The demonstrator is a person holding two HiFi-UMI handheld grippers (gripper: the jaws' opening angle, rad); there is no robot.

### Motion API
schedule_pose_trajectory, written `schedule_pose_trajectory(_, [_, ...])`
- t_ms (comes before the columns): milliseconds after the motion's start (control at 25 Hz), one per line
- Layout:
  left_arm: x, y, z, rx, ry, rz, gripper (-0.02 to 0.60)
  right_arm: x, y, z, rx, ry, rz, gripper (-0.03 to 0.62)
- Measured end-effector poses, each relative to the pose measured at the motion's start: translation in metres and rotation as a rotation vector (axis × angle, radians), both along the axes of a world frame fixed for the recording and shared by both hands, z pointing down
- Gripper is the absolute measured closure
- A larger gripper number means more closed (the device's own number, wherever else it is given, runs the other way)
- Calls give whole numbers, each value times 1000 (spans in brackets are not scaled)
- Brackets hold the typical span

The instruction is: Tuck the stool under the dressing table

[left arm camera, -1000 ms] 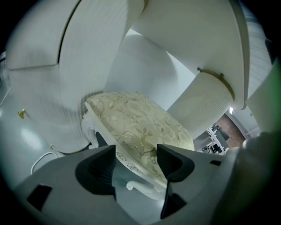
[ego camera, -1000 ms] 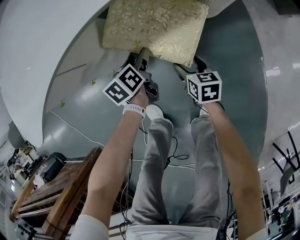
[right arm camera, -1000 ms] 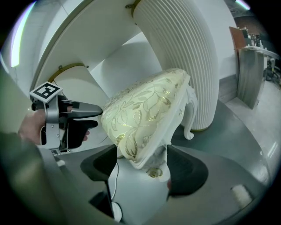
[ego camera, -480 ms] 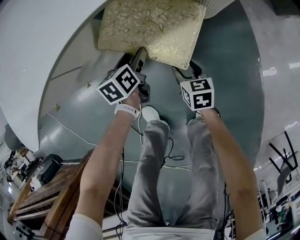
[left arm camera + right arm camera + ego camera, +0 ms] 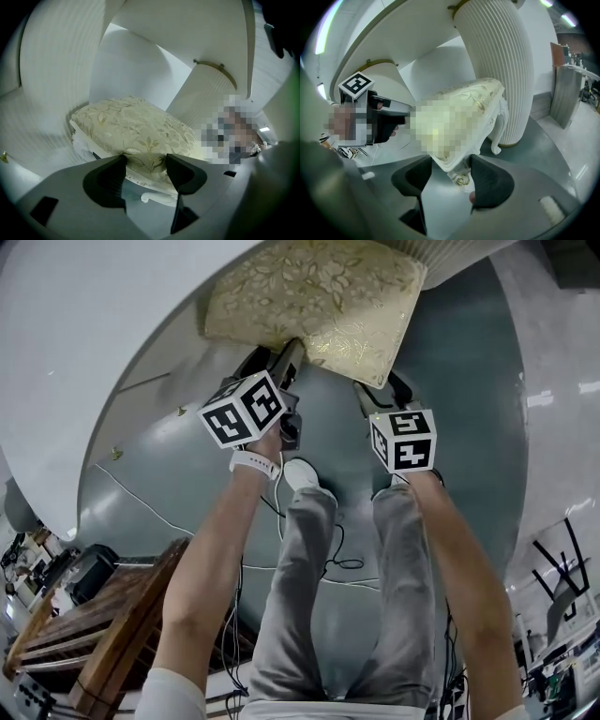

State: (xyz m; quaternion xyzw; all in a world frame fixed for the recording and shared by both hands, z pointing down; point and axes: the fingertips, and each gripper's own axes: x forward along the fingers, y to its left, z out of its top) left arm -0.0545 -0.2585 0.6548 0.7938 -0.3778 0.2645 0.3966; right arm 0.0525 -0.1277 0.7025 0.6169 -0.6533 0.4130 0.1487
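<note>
Stool: we find the stool (image 5: 314, 296) at the top of the head view. It is a white carved frame under a gold leaf-patterned cushion (image 5: 136, 124), standing on the grey floor (image 5: 459, 381).
Where it stands: its far edge meets the rim of the dressing table (image 5: 84, 334). The near edge, toward the person, lies out over open floor.
Dressing table: it is white with a broad curved top. We see a fluted pedestal (image 5: 497, 61) just beside one of the stool's far legs (image 5: 500, 133).
Left gripper: the left gripper (image 5: 145, 161) points forward and down at the near left part of the seat.
Left jaws: they are partly spread, and the cushion's front edge fills the gap. Both pads seem to press on it, though the wide-angle view leaves us a little unsure of the contact.
Right gripper: the right gripper (image 5: 449, 168) sits at the near right corner of the stool.
Right jaws: they are part-way apart and pinch the carved white corner of the frame. A small gold ornament (image 5: 461, 180) shows just below, between them.
Arms: both forearms reach straight ahead, with a white wristband (image 5: 255, 463) on the left wrist.
Below: we see grey trousers (image 5: 309, 615), a white shoe (image 5: 309, 474) and a slatted wooden piece (image 5: 112, 624) at the lower left.
</note>
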Motion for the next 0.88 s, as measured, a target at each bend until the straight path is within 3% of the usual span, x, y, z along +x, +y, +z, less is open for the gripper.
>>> schedule_pose_trajectory(880, [18, -40, 4, 4, -2, 43, 311, 7, -28, 6, 4, 24, 58, 338])
